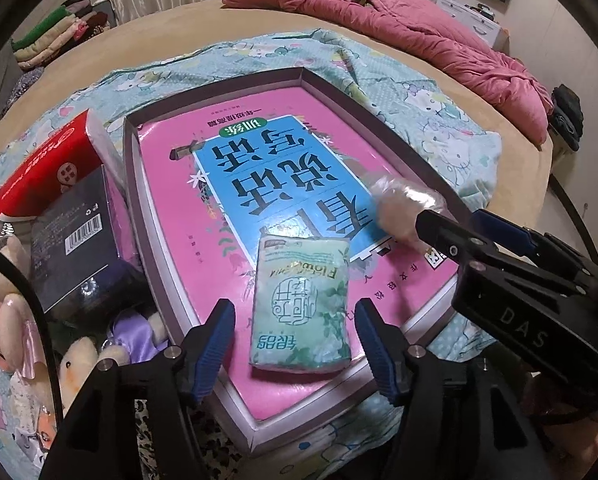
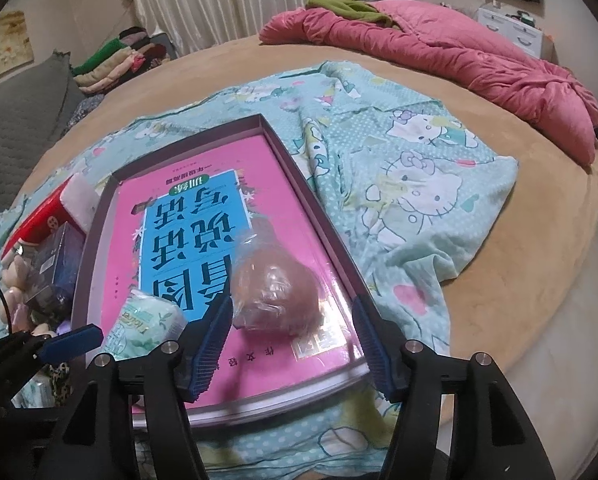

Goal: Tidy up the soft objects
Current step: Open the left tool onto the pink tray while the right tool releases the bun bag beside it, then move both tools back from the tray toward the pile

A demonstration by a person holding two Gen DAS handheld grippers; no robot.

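A green tissue pack [image 1: 301,304] lies flat on a pink book [image 1: 159,208] inside a shallow mauve-rimmed tray [image 1: 130,168] on the bed. My left gripper [image 1: 295,320] straddles the pack, open, its blue pads clear of both sides. To the right lies a soft peach-coloured lump in a clear plastic bag [image 1: 399,208]. In the right wrist view this bagged lump [image 2: 279,284] rests on the book [image 2: 115,264] between the fingers of my right gripper [image 2: 291,308]. The jaws stand open, with a gap on the right side. The tissue pack [image 2: 147,324] shows at lower left.
Left of the tray sit a red tissue box [image 1: 39,168], a black carton [image 1: 75,240] and plush toys [image 1: 75,364]. A Hello Kitty sheet [image 2: 411,184] covers the tan bed. A pink quilt [image 2: 479,60] lies at the far side, folded clothes [image 2: 111,64] at far left.
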